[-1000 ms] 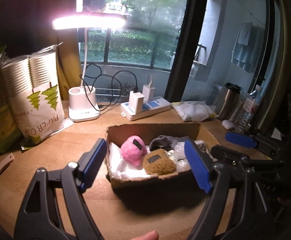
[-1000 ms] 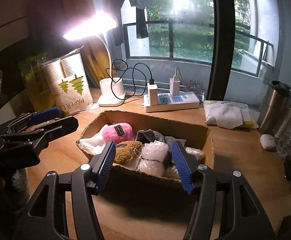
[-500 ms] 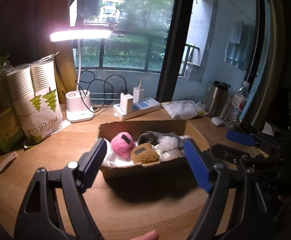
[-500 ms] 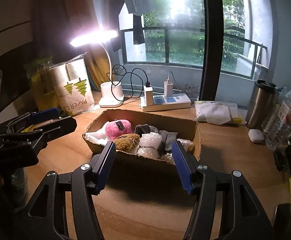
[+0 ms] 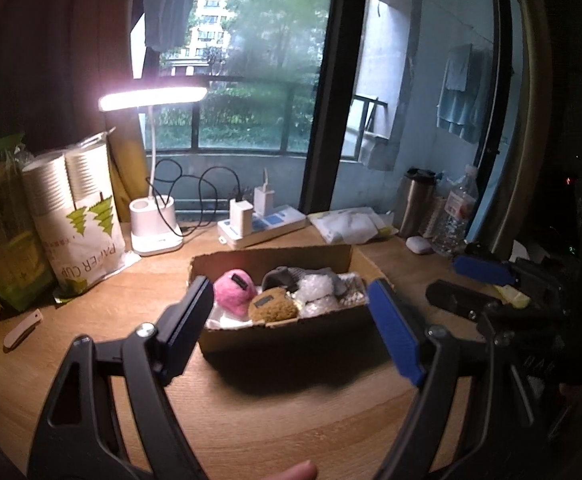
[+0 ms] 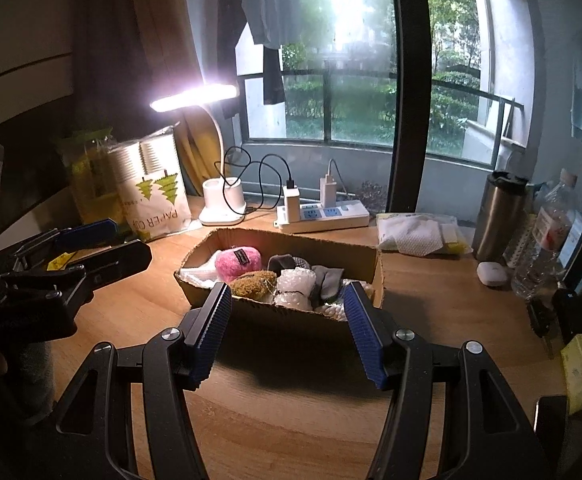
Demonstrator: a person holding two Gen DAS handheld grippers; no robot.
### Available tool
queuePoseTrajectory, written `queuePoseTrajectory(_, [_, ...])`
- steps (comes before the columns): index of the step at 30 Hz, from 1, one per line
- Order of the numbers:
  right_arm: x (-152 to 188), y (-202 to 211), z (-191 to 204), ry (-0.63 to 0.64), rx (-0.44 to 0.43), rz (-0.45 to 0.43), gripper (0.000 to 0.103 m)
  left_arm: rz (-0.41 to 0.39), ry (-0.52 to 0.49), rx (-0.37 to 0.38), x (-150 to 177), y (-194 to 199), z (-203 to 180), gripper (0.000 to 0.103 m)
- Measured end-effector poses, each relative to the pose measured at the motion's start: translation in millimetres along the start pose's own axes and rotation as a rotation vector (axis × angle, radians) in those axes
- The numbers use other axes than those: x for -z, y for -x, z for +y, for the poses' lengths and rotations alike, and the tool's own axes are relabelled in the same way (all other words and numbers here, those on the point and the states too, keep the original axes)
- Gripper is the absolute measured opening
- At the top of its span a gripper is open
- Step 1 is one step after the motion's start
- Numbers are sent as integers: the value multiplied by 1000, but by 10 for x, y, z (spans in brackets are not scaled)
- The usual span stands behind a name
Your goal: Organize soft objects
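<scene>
Where the wooden bench (image 6: 431,292) is bare near its middle, an open corrugated cardboard box (image 6: 323,246) stands | inside: crinkly bubble wrap (image 6: 295,286), grey sock (image 6: 329,278), fuzzy pink pouch (image 6: 237,262), nubbly brown pouch (image 6: 253,282) | left claw (image 5: 291,320) and right claw (image 6: 287,328): both spread apart, empty, short of the box

We read "PAPER CUP", printed upside down in green, on the white bag of paper cups (image 5: 85,240), under two green tree signs; in the right wrist view the same bag (image 6: 157,206) shows "PAPER C". Small lettering above it is too fine to read. No other text is legible.
</scene>
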State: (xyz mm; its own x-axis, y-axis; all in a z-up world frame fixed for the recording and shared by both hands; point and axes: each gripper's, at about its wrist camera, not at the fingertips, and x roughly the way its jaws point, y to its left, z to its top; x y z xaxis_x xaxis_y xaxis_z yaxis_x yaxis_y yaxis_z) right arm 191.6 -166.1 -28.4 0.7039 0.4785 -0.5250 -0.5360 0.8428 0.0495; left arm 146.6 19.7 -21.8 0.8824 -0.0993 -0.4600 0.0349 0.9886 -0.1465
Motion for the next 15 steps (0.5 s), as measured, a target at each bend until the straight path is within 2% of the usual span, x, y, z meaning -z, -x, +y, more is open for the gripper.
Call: queuePoseTrajectory(15, [-98, 584, 114, 11, 35, -112, 62, -95, -45, 19, -140, 512, -157, 81])
